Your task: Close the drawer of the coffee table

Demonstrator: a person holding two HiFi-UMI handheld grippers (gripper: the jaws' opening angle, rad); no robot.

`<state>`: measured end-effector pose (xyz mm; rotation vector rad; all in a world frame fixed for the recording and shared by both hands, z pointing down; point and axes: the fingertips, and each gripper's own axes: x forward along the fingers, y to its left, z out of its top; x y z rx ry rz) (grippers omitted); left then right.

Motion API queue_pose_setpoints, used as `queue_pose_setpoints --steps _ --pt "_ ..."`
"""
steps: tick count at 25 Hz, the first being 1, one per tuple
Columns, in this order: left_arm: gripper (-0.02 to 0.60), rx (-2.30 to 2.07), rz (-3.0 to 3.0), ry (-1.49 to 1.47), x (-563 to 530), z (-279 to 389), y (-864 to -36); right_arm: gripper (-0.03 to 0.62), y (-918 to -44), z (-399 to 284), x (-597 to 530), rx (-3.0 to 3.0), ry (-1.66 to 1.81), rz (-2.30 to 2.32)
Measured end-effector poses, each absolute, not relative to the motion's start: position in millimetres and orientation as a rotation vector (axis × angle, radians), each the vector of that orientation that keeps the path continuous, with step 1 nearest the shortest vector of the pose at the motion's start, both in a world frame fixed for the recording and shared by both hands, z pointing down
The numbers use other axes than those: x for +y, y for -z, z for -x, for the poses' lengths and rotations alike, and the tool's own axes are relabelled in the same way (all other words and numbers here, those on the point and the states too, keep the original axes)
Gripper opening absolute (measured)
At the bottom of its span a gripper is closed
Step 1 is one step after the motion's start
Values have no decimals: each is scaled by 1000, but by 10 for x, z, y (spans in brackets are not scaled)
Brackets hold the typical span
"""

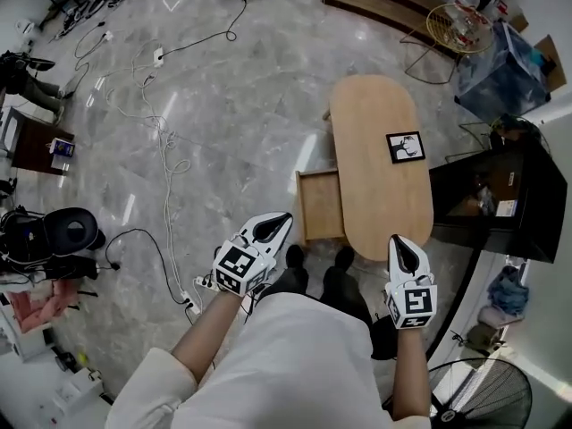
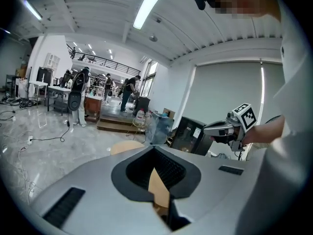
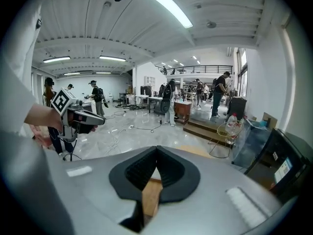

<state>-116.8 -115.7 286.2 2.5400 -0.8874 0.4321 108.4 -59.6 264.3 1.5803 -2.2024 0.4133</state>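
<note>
Head view: the shallow light-wood drawer (image 1: 320, 206) stands pulled out of the oval wooden coffee table (image 1: 380, 123), pushing not yet begun, while the left tongs (image 1: 275, 223) and right tongs (image 1: 399, 243), both pinched together and empty, hover just short of it.

Open lab hall: cables (image 1: 161, 141) across marble floor (image 1: 250, 105), workbenches (image 3: 146, 100), strip lights (image 3: 166, 4), mezzanine railing (image 3: 205, 68).
</note>
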Motion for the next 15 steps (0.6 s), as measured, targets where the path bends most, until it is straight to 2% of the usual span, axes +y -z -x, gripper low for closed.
queue_pose_setpoints --steps 15 --pt "6 -959 -2305 -536 -1131 892 -3959 11 -3792 -1395 -985 -2207 -622 -1379"
